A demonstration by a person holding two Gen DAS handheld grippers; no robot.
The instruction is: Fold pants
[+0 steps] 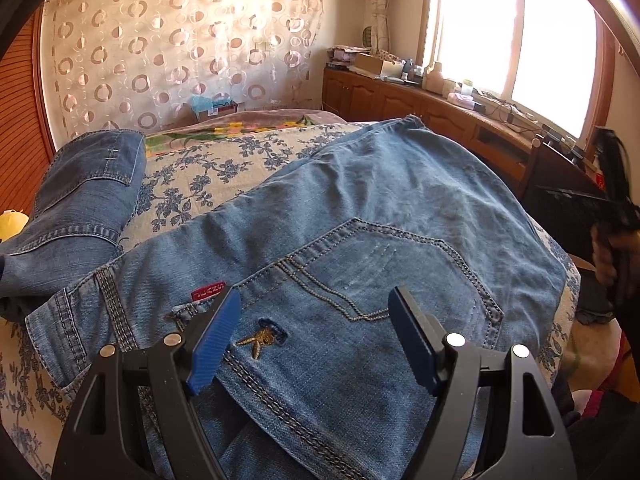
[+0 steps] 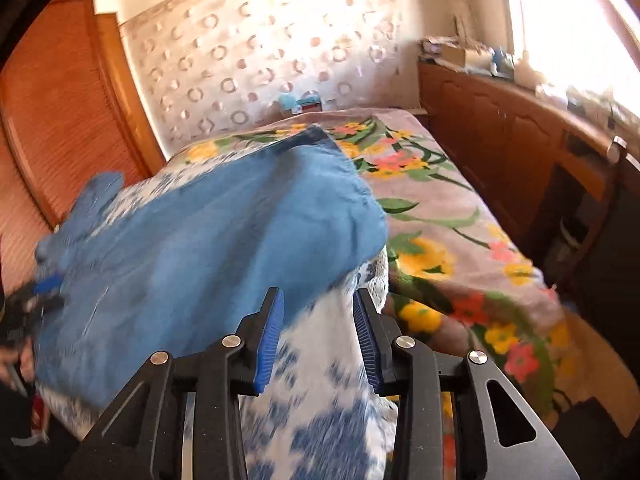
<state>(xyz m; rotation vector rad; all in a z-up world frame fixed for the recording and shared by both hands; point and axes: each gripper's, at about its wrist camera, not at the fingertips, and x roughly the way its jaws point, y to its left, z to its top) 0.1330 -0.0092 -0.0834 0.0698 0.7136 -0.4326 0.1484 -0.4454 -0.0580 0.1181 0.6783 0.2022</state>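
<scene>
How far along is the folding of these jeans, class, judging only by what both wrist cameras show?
Done: the jeans lie on the blue floral bedspread, back pocket up, apparently doubled over already. In hand: nothing; the left claw hovers open above the pocket, and the right claw is open over the bedspread beside the denim, gripping no cloth. Left: the remaining folds; a second denim garment lies bunched at the left.

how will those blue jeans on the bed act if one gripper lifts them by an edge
The jeans are likely floppy: they lie creased over the bedspread. Probably fairly heavy, being thick stitched denim. Unlikely to slip from ribbed pads.
</scene>
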